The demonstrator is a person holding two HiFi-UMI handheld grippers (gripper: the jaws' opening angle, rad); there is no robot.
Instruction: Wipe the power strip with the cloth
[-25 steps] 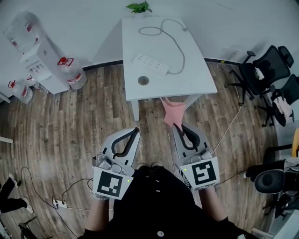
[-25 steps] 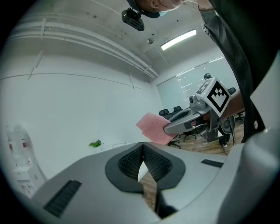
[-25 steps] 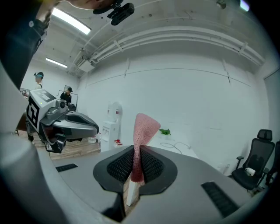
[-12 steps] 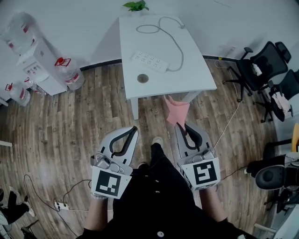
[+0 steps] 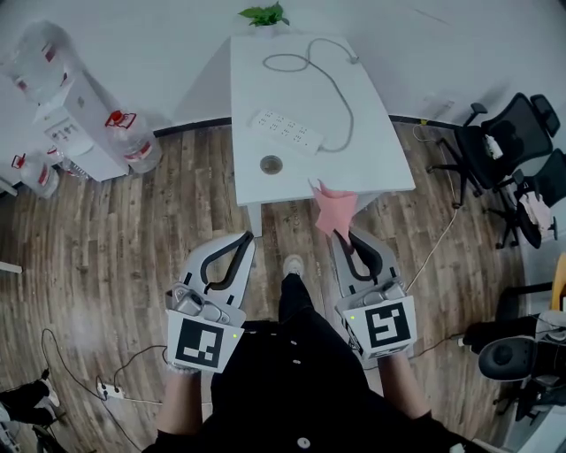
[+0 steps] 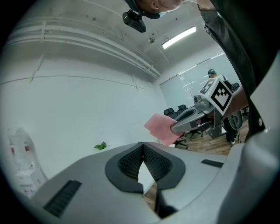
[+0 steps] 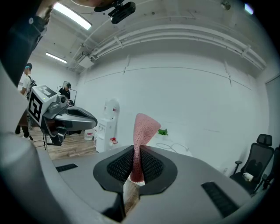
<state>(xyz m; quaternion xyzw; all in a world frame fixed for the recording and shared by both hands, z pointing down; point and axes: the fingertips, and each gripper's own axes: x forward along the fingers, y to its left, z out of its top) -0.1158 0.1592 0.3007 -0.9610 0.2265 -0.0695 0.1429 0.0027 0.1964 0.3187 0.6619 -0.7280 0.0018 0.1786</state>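
A white power strip [image 5: 286, 129] lies slantwise on the white table [image 5: 371, 150], with its grey cable [image 5: 334, 84] looping toward the far end. My right gripper [image 5: 344, 234] is shut on a pink cloth [image 5: 332, 210] that sticks up from the jaws near the table's front edge; the same cloth [image 7: 142, 133] rises between the pads in the right gripper view. My left gripper [image 5: 245, 237] is shut with nothing in it, over the floor short of the table. The left gripper view shows the cloth [image 6: 161, 128] and the right gripper beside it.
A round grommet [image 5: 271, 165] sits in the table near the power strip. A small plant [image 5: 263, 14] stands at the table's far end. A water dispenser [image 5: 75, 119] with bottles is at the left, office chairs [image 5: 504, 146] at the right. A cable and socket [image 5: 108, 387] lie on the wooden floor.
The table has come nearer in the head view as the person steps forward. The pink cloth in the right gripper now reaches the table's front edge.
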